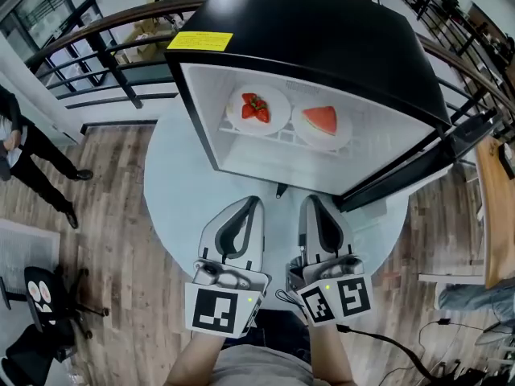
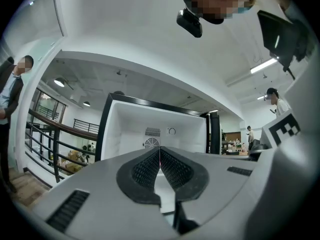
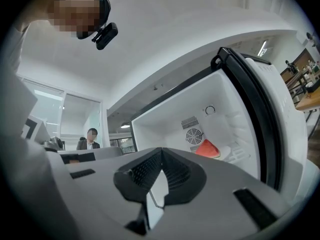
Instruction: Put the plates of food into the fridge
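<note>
1. Both plates are seen only in the head view. The strawberry plate (image 1: 257, 109) lies at left and the watermelon plate (image 1: 323, 125) just beside it at right, on the shelf inside the open fridge (image 1: 322, 39).
2. Of the food, only the watermelon slice (image 3: 206, 148) is caught in the right gripper view. The fridge's back wall and vent (image 2: 151, 143) are given in the left gripper view.
3. Two plates, one fridge and two grippers are counted.
4. The left gripper (image 1: 255, 202) and right gripper (image 1: 311, 201) are held side by side over the round table (image 1: 173, 191), near the fridge mouth. Each is clenched on nothing, though the right one's pads are viewed obliquely and only appear to meet.
</note>
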Motion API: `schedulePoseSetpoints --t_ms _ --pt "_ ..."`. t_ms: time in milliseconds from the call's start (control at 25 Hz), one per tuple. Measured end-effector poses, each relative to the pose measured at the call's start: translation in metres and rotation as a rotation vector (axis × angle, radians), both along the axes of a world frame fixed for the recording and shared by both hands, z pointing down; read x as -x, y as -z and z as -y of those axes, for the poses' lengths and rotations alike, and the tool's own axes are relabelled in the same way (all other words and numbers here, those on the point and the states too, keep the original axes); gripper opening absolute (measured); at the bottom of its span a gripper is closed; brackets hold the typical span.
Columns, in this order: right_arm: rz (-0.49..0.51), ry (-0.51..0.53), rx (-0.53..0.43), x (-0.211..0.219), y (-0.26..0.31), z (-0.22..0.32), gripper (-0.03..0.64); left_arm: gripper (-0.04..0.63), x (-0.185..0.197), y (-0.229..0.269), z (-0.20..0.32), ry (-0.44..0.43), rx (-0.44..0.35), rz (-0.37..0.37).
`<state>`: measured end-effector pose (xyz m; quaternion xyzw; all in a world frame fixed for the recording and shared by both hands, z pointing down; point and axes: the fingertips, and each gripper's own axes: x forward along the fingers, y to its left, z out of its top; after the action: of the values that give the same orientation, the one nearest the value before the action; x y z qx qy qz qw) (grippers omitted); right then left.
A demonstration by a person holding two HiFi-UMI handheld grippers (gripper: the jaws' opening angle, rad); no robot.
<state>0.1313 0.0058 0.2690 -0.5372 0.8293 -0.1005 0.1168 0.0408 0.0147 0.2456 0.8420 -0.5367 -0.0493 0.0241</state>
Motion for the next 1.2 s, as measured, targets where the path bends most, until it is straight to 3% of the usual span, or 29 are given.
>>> schedulePoseSetpoints --t_ms 400,680,880,1200 --pt "0.018 0.218 0.003 0.067 -0.003 -0.002 0.014 0.008 0.106 -0.009 -0.031 0.272 0.022 0.062" --pt "-0.006 0.281 -0.01 0.104 -0.003 0.003 0.014 0.008 0.203 -0.031 -0.062 0.469 0.085 0.079" --pt "-0.016 0.269 -0.017 0.13 -0.005 0.014 0.014 0.008 0.251 -0.032 -0.051 0.501 0.082 0.077" --pt "-0.024 0.194 -0.012 0.211 -0.013 0.051 0.014 0.008 0.334 -0.034 0.015 0.409 0.065 0.058"
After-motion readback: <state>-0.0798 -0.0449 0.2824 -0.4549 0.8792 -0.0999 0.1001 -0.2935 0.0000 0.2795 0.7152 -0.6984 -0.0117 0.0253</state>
